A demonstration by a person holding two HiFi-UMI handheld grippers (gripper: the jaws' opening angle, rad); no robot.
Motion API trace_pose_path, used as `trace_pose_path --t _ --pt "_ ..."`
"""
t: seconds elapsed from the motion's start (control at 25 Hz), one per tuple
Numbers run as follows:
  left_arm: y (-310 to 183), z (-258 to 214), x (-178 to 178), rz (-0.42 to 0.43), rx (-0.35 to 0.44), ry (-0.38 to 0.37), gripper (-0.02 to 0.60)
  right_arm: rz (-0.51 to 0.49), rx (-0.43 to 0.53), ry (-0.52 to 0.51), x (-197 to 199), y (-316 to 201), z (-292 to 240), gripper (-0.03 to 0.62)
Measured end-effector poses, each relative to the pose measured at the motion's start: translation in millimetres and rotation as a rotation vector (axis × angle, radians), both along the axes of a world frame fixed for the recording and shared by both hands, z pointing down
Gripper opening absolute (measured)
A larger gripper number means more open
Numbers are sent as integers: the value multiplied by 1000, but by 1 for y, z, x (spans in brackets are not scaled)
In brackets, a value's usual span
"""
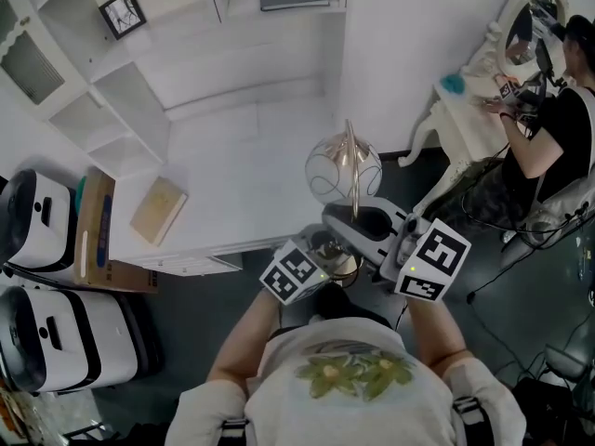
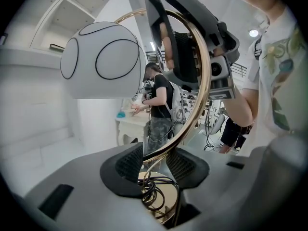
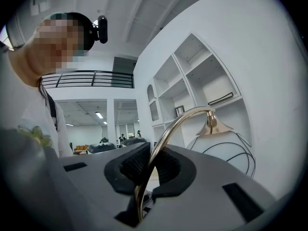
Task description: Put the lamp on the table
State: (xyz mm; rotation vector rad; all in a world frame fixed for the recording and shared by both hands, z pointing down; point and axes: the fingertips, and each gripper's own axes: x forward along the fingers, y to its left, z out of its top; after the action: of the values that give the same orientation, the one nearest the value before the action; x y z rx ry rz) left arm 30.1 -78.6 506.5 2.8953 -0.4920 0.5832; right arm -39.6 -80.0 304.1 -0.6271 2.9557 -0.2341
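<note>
The lamp has a white globe shade [image 1: 342,167] with black rings, a curved gold stem [image 1: 353,179] and a round gold base. It hangs in the air off the front right edge of the white table [image 1: 232,184]. My right gripper [image 1: 358,219] is shut on the thin stem [image 3: 173,124], which runs up between its pads to the shade [image 3: 231,153]. My left gripper [image 1: 327,251] sits lower, at the foot of the stem. Its jaws [image 2: 156,161] stand partly apart around the stem's foot and base, above a coiled black cord [image 2: 156,194]. The shade [image 2: 103,61] looms at upper left.
A tan book [image 1: 158,210] lies on the table's left part. A cardboard box [image 1: 93,230] and white cases [image 1: 42,221] stand to the left. White shelves [image 1: 84,72] rise behind. A person [image 1: 553,128] sits at a white dressing table at right, with cables on the floor.
</note>
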Motion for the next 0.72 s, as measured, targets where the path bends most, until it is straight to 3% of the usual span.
trace_pose_path --t 0.72 --pt "-77 -14 5 -9 16 -2 158 -1 20 -11 6 -73 -14 35"
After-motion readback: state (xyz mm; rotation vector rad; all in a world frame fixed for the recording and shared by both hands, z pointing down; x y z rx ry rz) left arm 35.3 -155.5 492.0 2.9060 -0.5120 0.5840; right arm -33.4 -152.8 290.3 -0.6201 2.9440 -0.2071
